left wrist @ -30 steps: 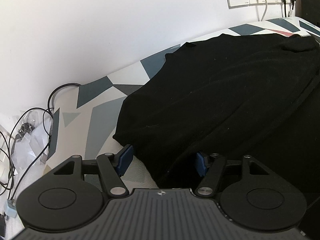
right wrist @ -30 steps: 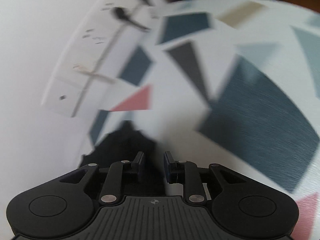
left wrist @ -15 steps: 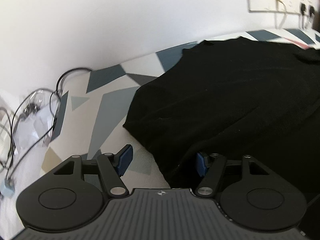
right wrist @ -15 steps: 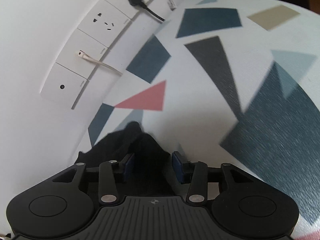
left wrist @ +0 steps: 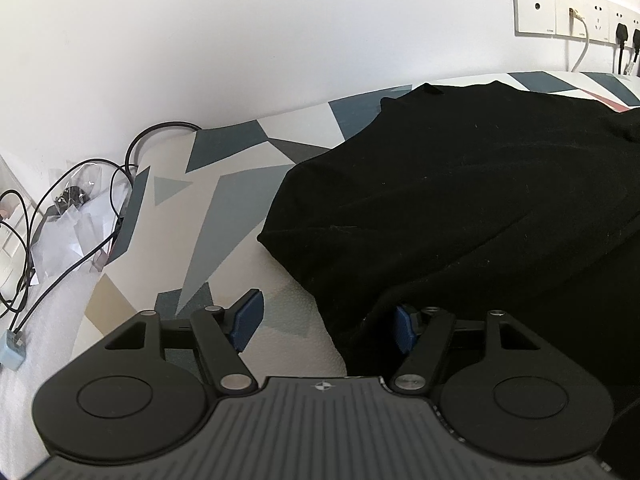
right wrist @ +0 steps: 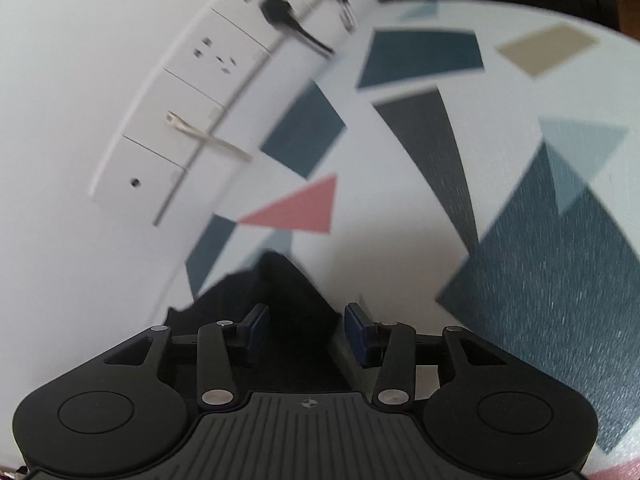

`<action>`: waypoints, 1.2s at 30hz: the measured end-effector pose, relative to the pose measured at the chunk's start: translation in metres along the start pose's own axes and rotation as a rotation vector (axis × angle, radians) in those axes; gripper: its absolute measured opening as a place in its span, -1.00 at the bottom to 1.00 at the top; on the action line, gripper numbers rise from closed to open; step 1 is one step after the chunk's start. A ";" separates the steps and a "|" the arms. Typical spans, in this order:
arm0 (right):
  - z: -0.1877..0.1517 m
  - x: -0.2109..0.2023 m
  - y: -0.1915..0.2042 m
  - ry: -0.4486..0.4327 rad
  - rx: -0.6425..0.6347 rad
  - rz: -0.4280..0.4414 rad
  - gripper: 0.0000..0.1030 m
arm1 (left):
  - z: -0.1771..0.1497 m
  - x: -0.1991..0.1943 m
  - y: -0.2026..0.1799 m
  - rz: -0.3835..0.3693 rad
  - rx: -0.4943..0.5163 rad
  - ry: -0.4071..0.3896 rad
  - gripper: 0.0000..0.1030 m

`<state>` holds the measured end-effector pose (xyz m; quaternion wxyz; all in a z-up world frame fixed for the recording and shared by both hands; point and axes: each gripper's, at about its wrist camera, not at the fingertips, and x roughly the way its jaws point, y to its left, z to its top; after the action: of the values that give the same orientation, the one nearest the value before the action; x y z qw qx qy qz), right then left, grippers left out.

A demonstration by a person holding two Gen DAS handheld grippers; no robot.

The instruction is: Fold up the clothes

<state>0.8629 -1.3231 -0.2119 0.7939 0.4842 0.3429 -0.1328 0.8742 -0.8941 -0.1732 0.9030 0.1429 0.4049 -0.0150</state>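
Note:
A black garment (left wrist: 460, 200) lies spread over a table with a geometric patterned cover (left wrist: 224, 200). My left gripper (left wrist: 326, 320) is open wide at the garment's near left edge; the right pad (left wrist: 402, 328) touches the black cloth and the left pad (left wrist: 248, 314) is over bare cover. In the right wrist view a corner of the black garment (right wrist: 280, 288) runs between the fingers of my right gripper (right wrist: 307, 320), which is open and not clamped on the cloth. The patterned cover (right wrist: 400, 240) stretches ahead of it.
A white wall runs close behind the table, with a row of sockets (left wrist: 576, 8) and plugged cables, also blurred in the right wrist view as sockets (right wrist: 192, 112). Loose black cables and a clear plastic bag (left wrist: 72, 216) lie off the table's left end.
My right gripper has opened from nearly shut to wide, with the cloth corner still between the fingers. The left gripper stayed open and shifted, so the garment's edge now sits further right.

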 end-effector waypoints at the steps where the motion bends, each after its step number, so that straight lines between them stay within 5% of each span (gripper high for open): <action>1: 0.000 0.003 0.000 0.001 0.006 0.003 -0.22 | 0.000 0.000 -0.001 0.004 0.004 -0.001 0.31; 3: -0.001 0.007 0.004 0.004 0.009 0.002 -0.39 | 0.000 -0.001 -0.002 0.005 0.012 -0.001 0.33; 5: -0.001 0.008 0.010 -0.001 0.002 -0.004 -0.88 | 0.000 -0.003 -0.002 -0.013 0.008 0.003 0.34; 11: -0.003 -0.025 0.059 -0.115 -0.170 0.044 -0.90 | -0.006 -0.021 -0.020 -0.053 0.073 -0.057 0.43; 15: 0.001 -0.039 0.080 -0.120 -0.122 0.177 -0.90 | -0.007 -0.022 -0.045 -0.062 0.156 -0.092 0.43; 21: 0.009 -0.063 0.121 -0.155 -0.136 0.293 -0.90 | 0.004 -0.015 -0.062 -0.101 0.128 -0.117 0.43; 23: 0.010 -0.072 0.138 -0.168 -0.160 0.336 -0.90 | 0.006 -0.018 -0.071 -0.136 0.147 -0.136 0.57; 31: 0.016 -0.101 0.182 -0.237 -0.214 0.440 -0.90 | 0.009 -0.009 -0.071 0.038 0.138 -0.172 0.64; 36: 0.030 -0.099 0.170 -0.268 -0.170 0.377 -0.91 | 0.011 -0.009 -0.033 0.174 -0.031 -0.148 0.64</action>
<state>0.8955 -1.2762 -0.0207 0.8809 0.4492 0.1481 -0.0161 0.8713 -0.9293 -0.1674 0.9305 0.1621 0.3231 0.0592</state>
